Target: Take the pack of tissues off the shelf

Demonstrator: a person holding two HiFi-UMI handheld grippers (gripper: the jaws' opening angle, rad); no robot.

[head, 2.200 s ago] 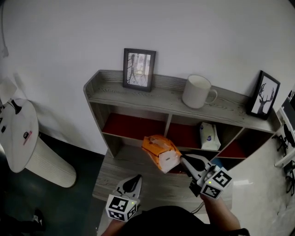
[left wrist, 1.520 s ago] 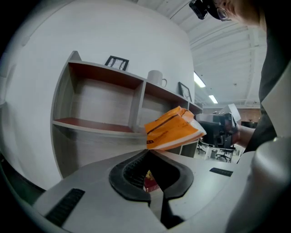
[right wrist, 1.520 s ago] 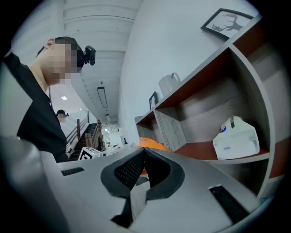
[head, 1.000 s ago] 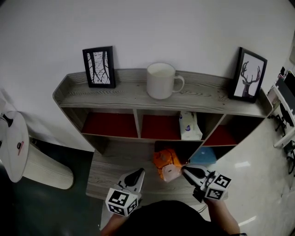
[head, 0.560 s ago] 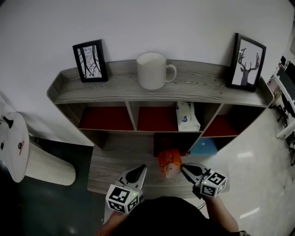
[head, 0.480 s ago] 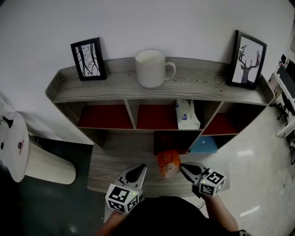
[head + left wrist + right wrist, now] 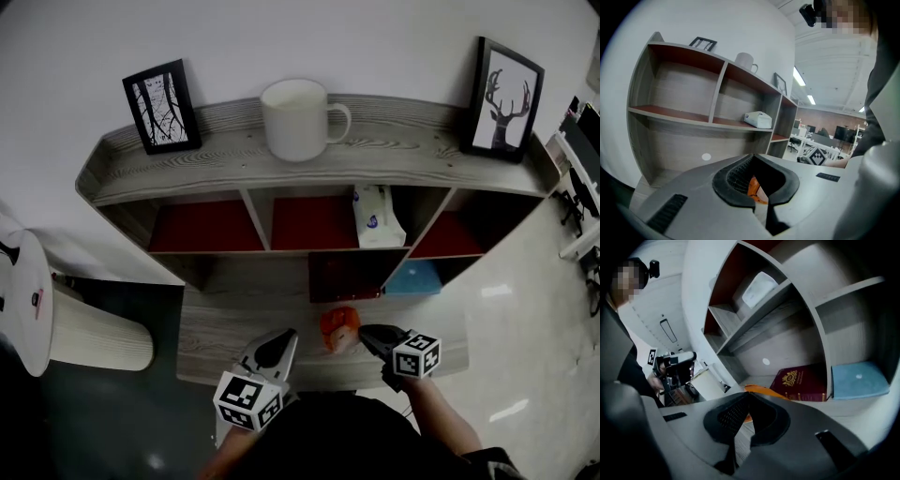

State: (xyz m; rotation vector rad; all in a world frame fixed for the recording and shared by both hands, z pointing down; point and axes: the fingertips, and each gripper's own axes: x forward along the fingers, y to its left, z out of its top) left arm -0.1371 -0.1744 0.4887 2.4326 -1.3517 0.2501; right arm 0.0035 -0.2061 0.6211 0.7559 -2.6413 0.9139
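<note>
Pinching the pack of tissues (image 7: 339,328) in my right gripper (image 7: 365,334), out of the shelf (image 7: 225,173), low over the bottom board (image 7: 230,328). Only putting down is left. My left gripper (image 7: 280,339) is closed, empty.

Shelf (image 7: 394,155) holds tree picture (image 7: 157,106), mug (image 7: 298,119), deer picture (image 7: 504,86); white tissue pack (image 7: 377,217) in cubby.

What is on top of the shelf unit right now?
A framed branch print at the head view's left, a white mug in the middle, a framed deer print at its right. Whatever lies behind the two prints is covered.
</note>
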